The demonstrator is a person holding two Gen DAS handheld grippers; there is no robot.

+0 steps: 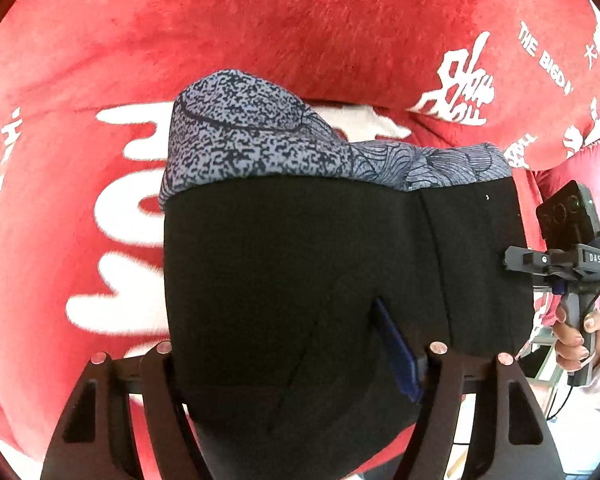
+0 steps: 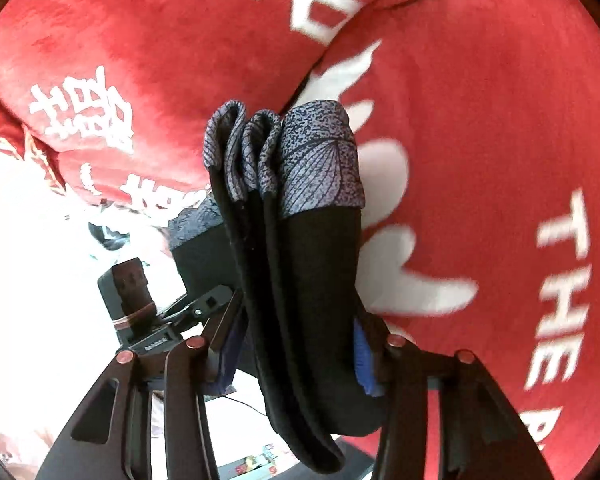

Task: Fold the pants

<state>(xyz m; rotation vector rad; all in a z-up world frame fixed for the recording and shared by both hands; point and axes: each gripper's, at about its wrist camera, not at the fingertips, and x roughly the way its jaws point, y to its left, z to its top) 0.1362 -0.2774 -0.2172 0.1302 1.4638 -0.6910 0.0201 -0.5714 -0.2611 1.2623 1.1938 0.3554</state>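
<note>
The black stretch-fabric pants with a grey-blue speckled, leaf-printed waistband (image 1: 340, 272) are folded into a thick bundle and held up between the two claws, in front of a plush red blanket with large white lettering (image 1: 260, 28) that fills the background. In the left wrist view the left claw (image 1: 300, 364) has the broad black panel of the bundle between its fingers, and the blue pad on one finger presses into the cloth, so it looks clamped on the pants. In the right wrist view the right claw (image 2: 296, 360) grips the same bundle edge-on, several stacked layers visible with the patterned bands fanned at the top, and its blue pads (image 2: 365, 360) squeeze the stack from both sides. The other handle, with a camera block on top, shows at the edge of each view, gripped by a person's hand (image 1: 576, 340) in the left one. The cloth seems light, thin and very limp: the layers sag below the right claw and curl at the hem, so they will likely slip against each other and spring open if only the outer ply is pinched. A firm hold should take all layers at once, near the folded edge or close to the thicker waistband, with both claws kept level so the bundle does not unroll.
</note>
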